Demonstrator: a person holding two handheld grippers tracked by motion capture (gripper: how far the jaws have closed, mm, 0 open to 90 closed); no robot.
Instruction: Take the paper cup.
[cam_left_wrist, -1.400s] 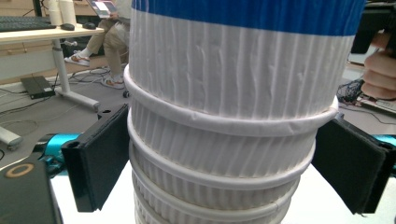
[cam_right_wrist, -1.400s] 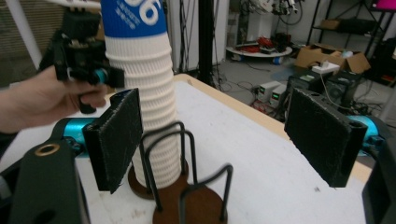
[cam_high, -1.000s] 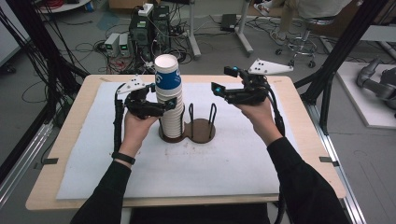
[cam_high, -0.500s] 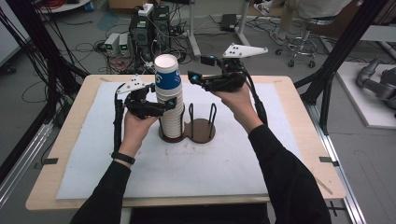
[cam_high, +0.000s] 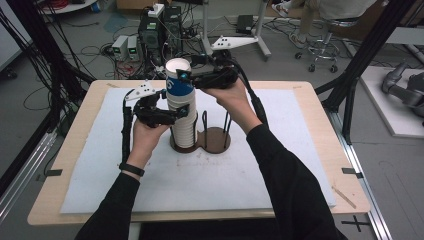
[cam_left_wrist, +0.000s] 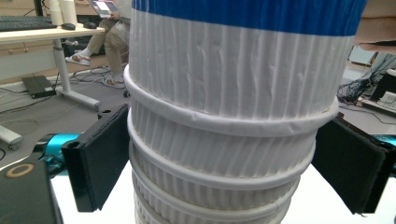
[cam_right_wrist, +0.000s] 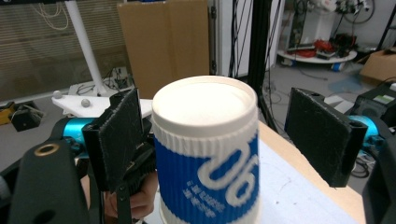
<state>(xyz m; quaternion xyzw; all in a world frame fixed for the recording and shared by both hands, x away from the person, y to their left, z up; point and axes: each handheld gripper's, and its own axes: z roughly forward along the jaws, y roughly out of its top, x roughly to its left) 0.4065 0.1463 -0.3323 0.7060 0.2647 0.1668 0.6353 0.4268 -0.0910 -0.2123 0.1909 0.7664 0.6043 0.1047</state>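
Observation:
A tall stack of upside-down ribbed white paper cups (cam_high: 183, 125) stands on the left disc of a brown holder (cam_high: 216, 140). Its top cup (cam_high: 178, 85) is blue and white, seen close in the right gripper view (cam_right_wrist: 205, 154). My left gripper (cam_high: 179, 113) is shut on the middle of the stack. Both black pads (cam_left_wrist: 100, 163) press on the white cup walls (cam_left_wrist: 224, 140). My right gripper (cam_high: 188, 76) is up at the top cup and open. In its own view the gripper (cam_right_wrist: 219, 135) has that cup between its pads, with a gap on the right side.
Thin wire posts (cam_high: 227, 122) rise from the holder's bare right disc. A white mat (cam_high: 290, 165) covers the wooden table (cam_high: 325, 100). Black frame posts (cam_high: 350, 95) stand at both table sides, and electronics boxes (cam_high: 150, 30) and cables lie on the floor beyond.
My right gripper has travelled left and slightly up, from right of the holder to the top cup of the stack. The left gripper has kept its hold and place.

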